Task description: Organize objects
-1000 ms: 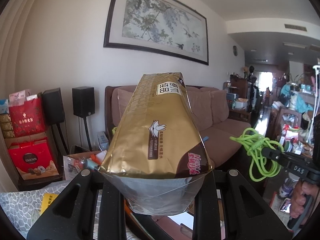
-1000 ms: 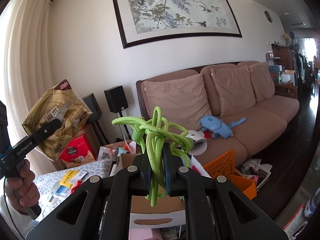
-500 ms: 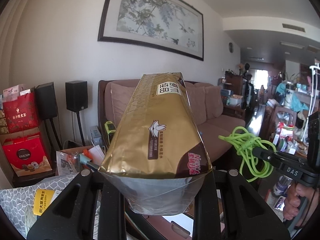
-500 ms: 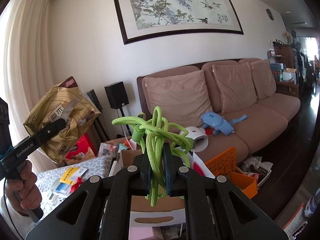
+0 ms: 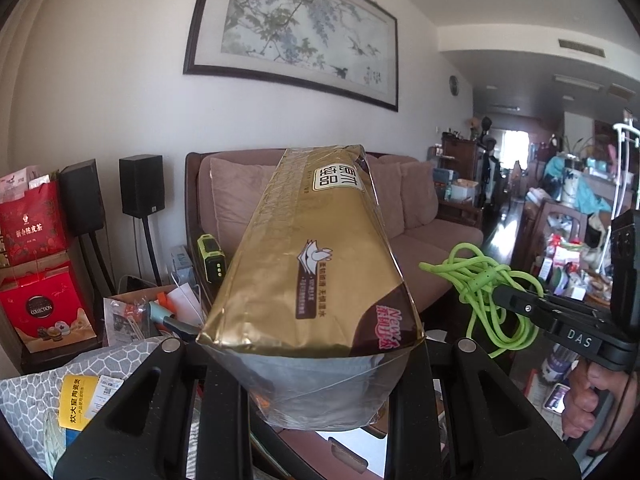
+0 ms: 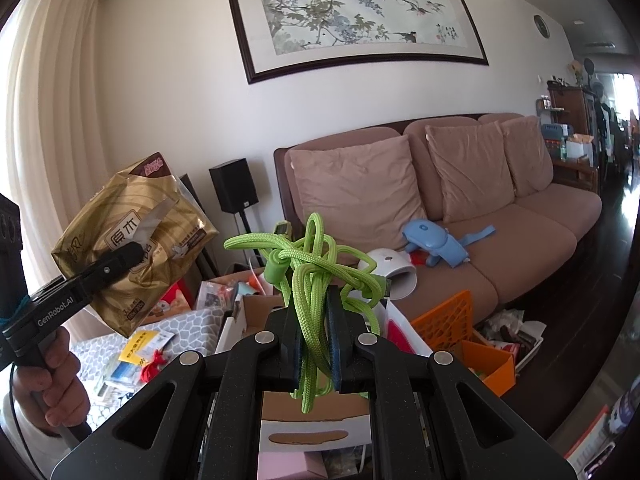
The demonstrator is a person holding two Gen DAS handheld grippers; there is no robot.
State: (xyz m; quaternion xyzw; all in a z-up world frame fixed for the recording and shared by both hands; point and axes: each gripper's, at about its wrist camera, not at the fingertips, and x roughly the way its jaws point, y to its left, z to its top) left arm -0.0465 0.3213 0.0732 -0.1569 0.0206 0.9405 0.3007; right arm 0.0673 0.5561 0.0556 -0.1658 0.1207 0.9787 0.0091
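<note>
Carrying: both items held aloft; neither set down yet.
Left tool [image 5: 316, 364]: clenched on gold tissue pack [image 5: 316, 256], centre of left-wrist frame; crinkled glossy film, soft block, clear end.
Right tool [image 6: 316, 344]: clamped on green cord [image 6: 316, 264], centre of right-wrist frame; braided, knotted loops, limp.
Next move, judged: pick a container, perhaps cardboard box [image 6: 256, 308] or orange crate [image 6: 448, 320], lower centre; lower, release.
Far: pink sofa [image 6: 500, 240], plush.

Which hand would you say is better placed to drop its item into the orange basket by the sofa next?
Probably the right. The right gripper, shut on the green cord, sits nearer the orange basket; the left gripper holds the gold packet on the far side.
</note>
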